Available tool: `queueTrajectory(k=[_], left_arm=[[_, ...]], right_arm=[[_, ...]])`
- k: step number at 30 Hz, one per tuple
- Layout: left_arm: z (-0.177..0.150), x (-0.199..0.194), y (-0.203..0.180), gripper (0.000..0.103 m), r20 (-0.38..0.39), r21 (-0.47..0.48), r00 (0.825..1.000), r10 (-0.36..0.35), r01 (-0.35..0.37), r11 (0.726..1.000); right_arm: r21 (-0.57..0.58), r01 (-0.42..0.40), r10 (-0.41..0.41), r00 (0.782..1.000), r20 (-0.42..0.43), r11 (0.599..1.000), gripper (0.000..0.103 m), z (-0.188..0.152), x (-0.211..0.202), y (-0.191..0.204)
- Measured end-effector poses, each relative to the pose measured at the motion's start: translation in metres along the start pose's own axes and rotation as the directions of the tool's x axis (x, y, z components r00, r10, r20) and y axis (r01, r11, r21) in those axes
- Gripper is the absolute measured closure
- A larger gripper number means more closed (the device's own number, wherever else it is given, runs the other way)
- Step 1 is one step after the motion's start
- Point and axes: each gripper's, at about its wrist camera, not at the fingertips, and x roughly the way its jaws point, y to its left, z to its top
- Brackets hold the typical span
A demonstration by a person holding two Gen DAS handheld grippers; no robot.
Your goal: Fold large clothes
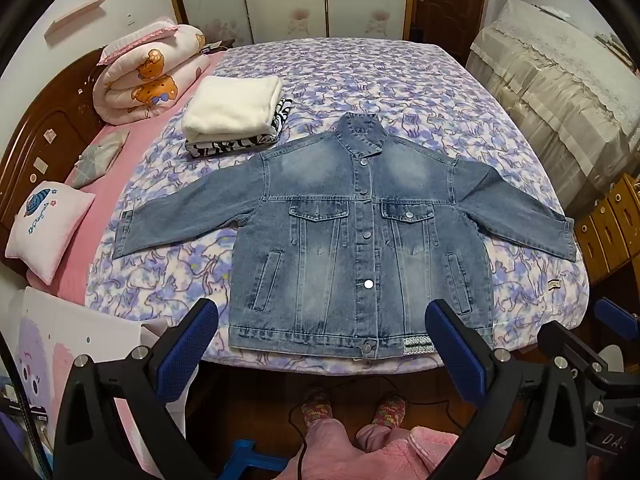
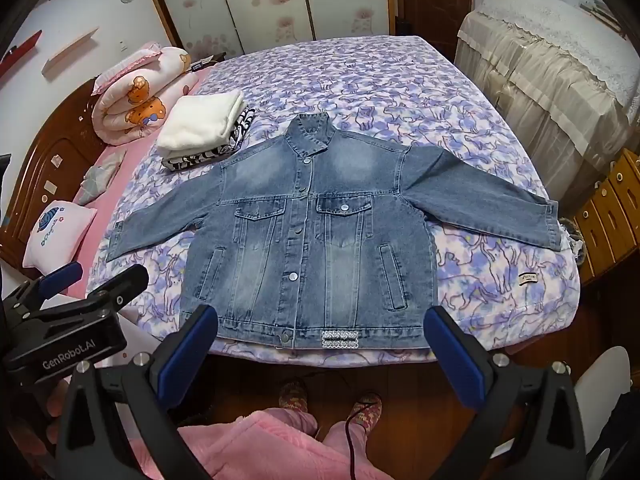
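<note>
At frame centre, a denim jacket (image 1: pixel 360 236) lies buttoned and flat on the bed (image 1: pixel 360 76), sleeves spread. Left gripper (image 1: pixel 320 344) and right gripper (image 2: pixel 320 346), bottom of frame, gape wide, holding nothing.

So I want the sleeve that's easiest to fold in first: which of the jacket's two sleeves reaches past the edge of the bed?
The sleeve on the picture's right: its cuff overhangs the bed's side edge. The other sleeve lies wholly on the purple blanket.
</note>
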Motion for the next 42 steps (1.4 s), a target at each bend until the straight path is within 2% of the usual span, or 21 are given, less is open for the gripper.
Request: queueTrajectory(k=[29,42], left_arm=[[0.005,-0.004,0.002,0.0,0.033,-0.012,0.999,-0.006,0.006,1.0],[0.0,-0.011,-0.011,0.0,0.048,-0.047,0.998,0.036,-0.033,0.998]], right_arm=[[-0.004,0.006,-0.006,1.0,-0.005,1.0,0.0,0.002,0.002,-0.001],[-0.031,-0.005,0.005,1.0,-0.001,1.0,0.0,0.013,0.001,-0.015]])
